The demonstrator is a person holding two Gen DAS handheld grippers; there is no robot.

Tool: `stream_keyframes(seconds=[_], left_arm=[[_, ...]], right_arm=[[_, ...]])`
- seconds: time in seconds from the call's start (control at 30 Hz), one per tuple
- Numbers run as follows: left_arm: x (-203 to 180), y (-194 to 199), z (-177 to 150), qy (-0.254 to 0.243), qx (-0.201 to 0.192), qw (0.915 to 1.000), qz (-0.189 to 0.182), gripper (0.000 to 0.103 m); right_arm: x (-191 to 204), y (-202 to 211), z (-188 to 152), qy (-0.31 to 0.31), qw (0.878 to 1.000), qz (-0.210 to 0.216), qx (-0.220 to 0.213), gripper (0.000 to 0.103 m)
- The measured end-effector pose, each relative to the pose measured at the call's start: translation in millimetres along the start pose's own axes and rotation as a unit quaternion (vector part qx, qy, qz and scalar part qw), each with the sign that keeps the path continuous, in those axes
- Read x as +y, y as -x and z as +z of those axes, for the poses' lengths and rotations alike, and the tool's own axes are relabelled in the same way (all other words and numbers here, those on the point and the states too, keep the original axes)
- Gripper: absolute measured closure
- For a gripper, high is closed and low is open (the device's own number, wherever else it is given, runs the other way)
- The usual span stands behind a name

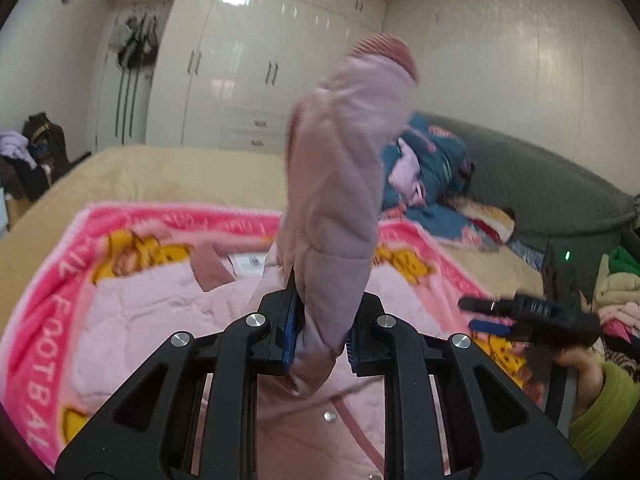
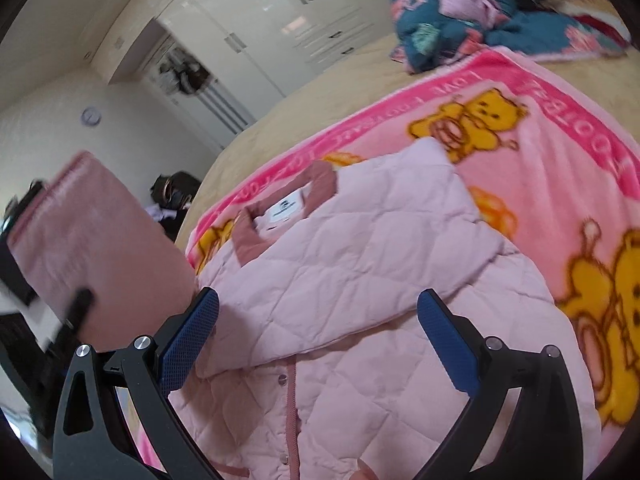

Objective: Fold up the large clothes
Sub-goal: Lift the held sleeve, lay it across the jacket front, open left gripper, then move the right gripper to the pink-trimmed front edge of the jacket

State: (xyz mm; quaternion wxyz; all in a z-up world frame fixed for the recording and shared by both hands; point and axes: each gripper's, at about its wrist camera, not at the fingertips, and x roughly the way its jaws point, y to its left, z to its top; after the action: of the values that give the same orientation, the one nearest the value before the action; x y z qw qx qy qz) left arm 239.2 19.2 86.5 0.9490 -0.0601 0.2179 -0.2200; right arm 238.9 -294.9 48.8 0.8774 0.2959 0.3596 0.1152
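Lifting one sleeve of a pink quilted jacket above a bed

Item: jacket (image 2: 340,264) lying front-up on the pink bear blanket (image 2: 560,168), other sleeve (image 2: 380,200) already folded across the chest. Left gripper (image 1: 320,324) clenched on the raised sleeve (image 1: 340,184), cuff flopping overhead; right gripper (image 2: 318,340) released, hovering over the front. Risks: slippery padded cloth could slide from the pads; a hard pull may drag the body and undo the folded sleeve
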Motion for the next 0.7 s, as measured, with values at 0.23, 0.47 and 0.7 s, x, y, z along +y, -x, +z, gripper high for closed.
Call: stream_keyframes(seconds=[0.23,0.47,0.7], left_arm=[[-24.7,-36.7,-31.0,-0.048,0.063,0.9967,0.017,0.089],[-37.9,-73.2,-67.2,-0.071,0.15,0.986,0.018,0.069],[-63.2,-76.7,-85.2,-0.122,0.198,0.9724,0.011,0.015]], right_arm=[[-18.5,6.2,3.8,-0.038,0.999,-0.003,-0.011,0.004],[-22.6,8.8,3.1,-0.044,0.999,-0.003,-0.012,0.004],[-22.5,12.0,2.6,-0.046,0.999,-0.001,-0.009,0.004]])
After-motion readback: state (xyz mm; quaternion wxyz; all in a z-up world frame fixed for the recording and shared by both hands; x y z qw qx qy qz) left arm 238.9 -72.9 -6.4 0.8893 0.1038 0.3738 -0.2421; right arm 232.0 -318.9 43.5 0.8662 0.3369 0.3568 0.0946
